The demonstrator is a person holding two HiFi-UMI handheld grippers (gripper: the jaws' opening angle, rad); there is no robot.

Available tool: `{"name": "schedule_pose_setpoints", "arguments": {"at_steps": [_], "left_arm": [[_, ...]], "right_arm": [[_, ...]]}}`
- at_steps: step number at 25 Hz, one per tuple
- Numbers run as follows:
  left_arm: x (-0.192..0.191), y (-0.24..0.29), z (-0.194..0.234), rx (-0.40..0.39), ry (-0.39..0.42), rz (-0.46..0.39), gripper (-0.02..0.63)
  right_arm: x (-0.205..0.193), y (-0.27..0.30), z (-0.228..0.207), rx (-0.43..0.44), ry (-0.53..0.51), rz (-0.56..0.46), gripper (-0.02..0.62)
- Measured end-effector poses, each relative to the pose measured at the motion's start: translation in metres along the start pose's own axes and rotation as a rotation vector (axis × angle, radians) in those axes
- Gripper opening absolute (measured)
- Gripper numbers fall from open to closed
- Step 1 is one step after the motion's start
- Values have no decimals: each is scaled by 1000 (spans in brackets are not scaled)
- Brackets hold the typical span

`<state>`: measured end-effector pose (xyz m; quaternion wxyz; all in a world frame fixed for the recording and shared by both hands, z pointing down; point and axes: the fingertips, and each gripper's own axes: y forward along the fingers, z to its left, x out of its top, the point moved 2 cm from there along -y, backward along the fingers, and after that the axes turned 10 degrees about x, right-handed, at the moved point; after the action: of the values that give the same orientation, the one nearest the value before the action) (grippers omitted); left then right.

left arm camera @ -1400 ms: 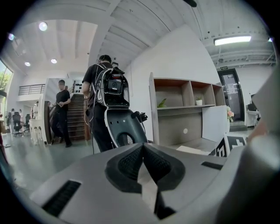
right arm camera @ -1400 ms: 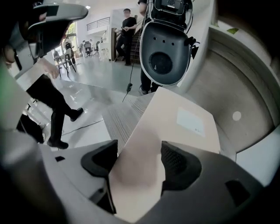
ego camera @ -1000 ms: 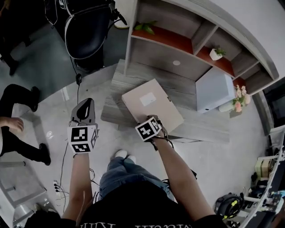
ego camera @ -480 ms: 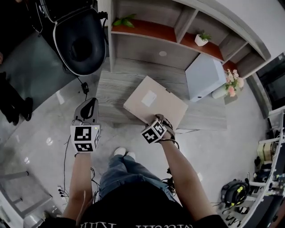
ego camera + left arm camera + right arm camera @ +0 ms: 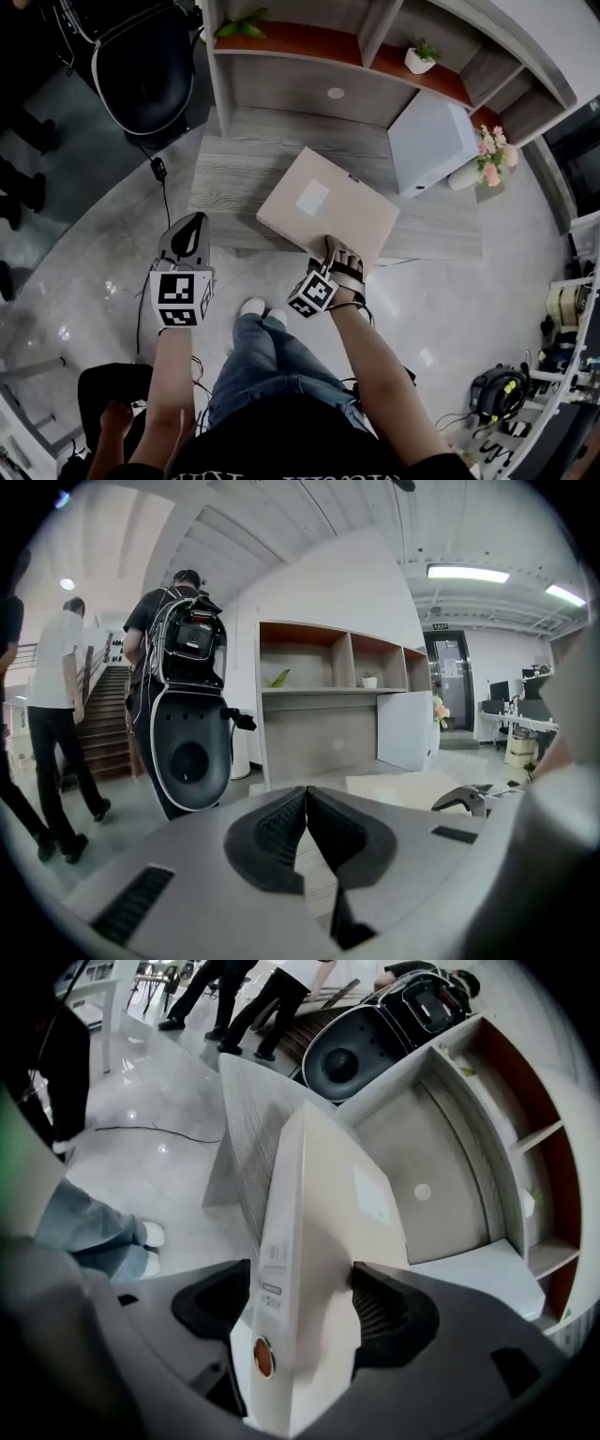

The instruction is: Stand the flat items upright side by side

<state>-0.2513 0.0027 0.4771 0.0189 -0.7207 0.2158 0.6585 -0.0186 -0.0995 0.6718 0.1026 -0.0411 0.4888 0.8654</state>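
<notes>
A beige box file (image 5: pixel 323 206) lies flat on the low wooden platform (image 5: pixel 234 178). My right gripper (image 5: pixel 339 258) is at its near edge. In the right gripper view the file's spine (image 5: pixel 281 1269) stands between the pads of my right gripper (image 5: pixel 302 1288); the jaws have just been opening and sit close on both sides without a clear squeeze. My left gripper (image 5: pixel 187 228) hangs over the floor left of the platform, and its pads (image 5: pixel 307 794) meet with nothing between them. A pale blue-white box (image 5: pixel 431 141) stands upright at the platform's back right.
A shelf unit (image 5: pixel 309 42) with a small potted plant (image 5: pixel 417 56) rises behind the platform. Flowers (image 5: pixel 489 164) stand beside the upright box. A black shell chair (image 5: pixel 145 66) and a cable (image 5: pixel 159 173) are on the floor at left. People stand near the stairs (image 5: pixel 56 696).
My right gripper has rolled and slid back to the file's near edge, its jaws now astride the spine. The left gripper has drifted a little. The file still lies flat.
</notes>
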Motion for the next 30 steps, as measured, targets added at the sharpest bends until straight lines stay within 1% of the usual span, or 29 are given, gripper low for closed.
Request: {"name": "schedule_pose_setpoints", "arguments": {"at_steps": [7, 13, 15, 17, 19, 22, 26, 30], "left_arm": [[-25, -4, -20, -24, -2, 16, 11], [-49, 0, -29, -71, 20, -5, 11], [-57, -3, -31, -90, 31, -16, 11], [-64, -9, -33, -111, 39, -21, 11], [-67, -13, -35, -127, 45, -20, 11], [-58, -19, -35, -146, 42, -26, 11], [-29, -26, -35, -163, 41, -50, 11], [2, -30, -35, -174, 38, -79, 11]], "right_arm": [[-3, 9, 0, -196, -91, 39, 342], [-7, 19, -5, -357, -102, 89, 350], [-7, 23, -4, -401, -116, 97, 351], [-8, 18, -4, -421, -136, 111, 351], [-11, 12, -4, -419, -131, 122, 343], [-19, -1, 2, -372, -125, 139, 337], [-24, -22, 0, -256, -99, 145, 335], [-18, -41, -16, -131, -58, 140, 336]]}}
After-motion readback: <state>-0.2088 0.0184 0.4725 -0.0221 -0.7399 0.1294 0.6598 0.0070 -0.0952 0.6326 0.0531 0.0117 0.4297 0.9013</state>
